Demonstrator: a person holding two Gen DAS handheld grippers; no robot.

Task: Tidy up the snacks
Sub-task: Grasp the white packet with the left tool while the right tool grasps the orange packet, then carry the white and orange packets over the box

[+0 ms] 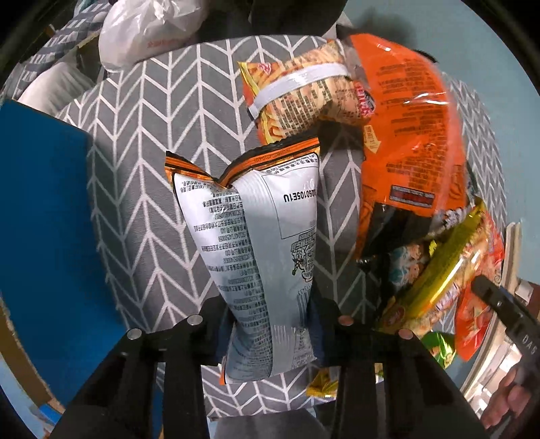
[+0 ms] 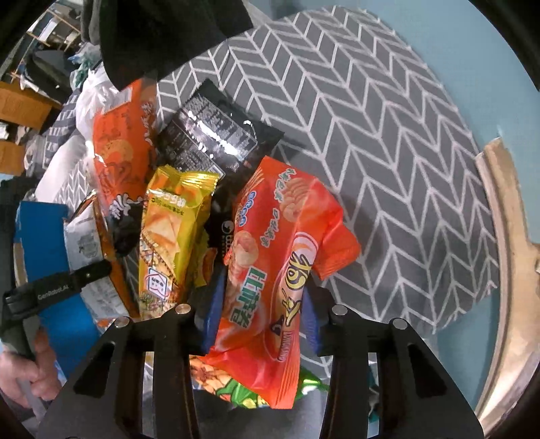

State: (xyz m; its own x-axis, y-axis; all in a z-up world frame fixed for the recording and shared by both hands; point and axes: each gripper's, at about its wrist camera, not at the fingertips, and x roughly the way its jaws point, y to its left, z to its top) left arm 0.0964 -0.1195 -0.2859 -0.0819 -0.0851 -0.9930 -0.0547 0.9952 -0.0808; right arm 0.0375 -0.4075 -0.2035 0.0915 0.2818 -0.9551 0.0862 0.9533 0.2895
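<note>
From the left wrist, a grey cloth (image 1: 141,141) with white chevron lines covers the surface, with pale blue floor or wall beyond its far edge. A blue box (image 1: 40,216) sits left of the cloth, and a white plastic bag (image 1: 145,30) lies at the cloth's far side. The left gripper (image 1: 270,324) has its jaws pressed on a silver snack bag (image 1: 256,243), which stands upright over the cloth's middle. Right of that bag, still on the cloth, are a banded noodle-snack pack (image 1: 303,98), a large orange bag (image 1: 411,135) and a yellow packet (image 1: 438,266). The other gripper's black finger shows at the cloth's right edge, with part of a hand (image 1: 506,408) below it.

From the right wrist, the same cloth (image 2: 388,152) spreads to the right, and a pale wooden rim (image 2: 513,270) curves past the cloth's right edge. Only here does a cluttered room with shelves and cardboard boxes appear, beyond the cloth's upper left. The right gripper (image 2: 260,324) is closed on an orange prawn-cracker bag (image 2: 280,270), held above the cloth. Left of it sit a yellow packet (image 2: 172,236) and a black bag (image 2: 216,135), which the left view barely shows. A green packet (image 2: 243,395) lies under the held bag.
</note>
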